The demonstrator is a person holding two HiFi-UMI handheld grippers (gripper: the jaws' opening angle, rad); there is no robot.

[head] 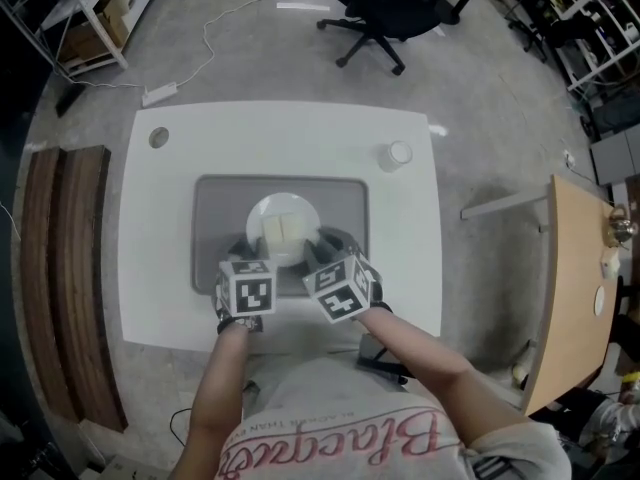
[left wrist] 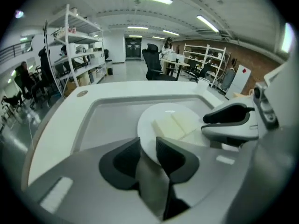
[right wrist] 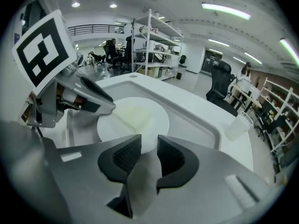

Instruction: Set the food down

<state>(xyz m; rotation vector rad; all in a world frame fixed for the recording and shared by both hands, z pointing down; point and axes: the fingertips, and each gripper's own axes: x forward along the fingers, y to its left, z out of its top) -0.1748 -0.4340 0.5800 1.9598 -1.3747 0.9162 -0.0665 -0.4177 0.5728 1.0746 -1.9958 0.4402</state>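
Observation:
A white plate (head: 259, 214) with two pale flat food slices (head: 283, 230) rests in the grey tray (head: 215, 218) on the white table (head: 165, 268). Both grippers sit at the plate's near rim, side by side. In the left gripper view, my left gripper (left wrist: 147, 148) stands open, with the plate (left wrist: 156, 118) and slices (left wrist: 175, 125) just beyond its tips and the right gripper (left wrist: 229, 122) beside it. My right gripper (right wrist: 149, 155) is open too. Its pads press on nothing, and the plate (right wrist: 140, 120) lies flat right ahead of it. The left gripper (right wrist: 79, 101) shows there at the left.
A clear plastic cup (head: 397, 154) stands at the table's far right corner, and a round hole (head: 159, 137) sits far left. A black office chair (head: 385, 13) is beyond the table. Wooden planks (head: 60, 268) lie left, a wooden desk (head: 570, 288) stands right.

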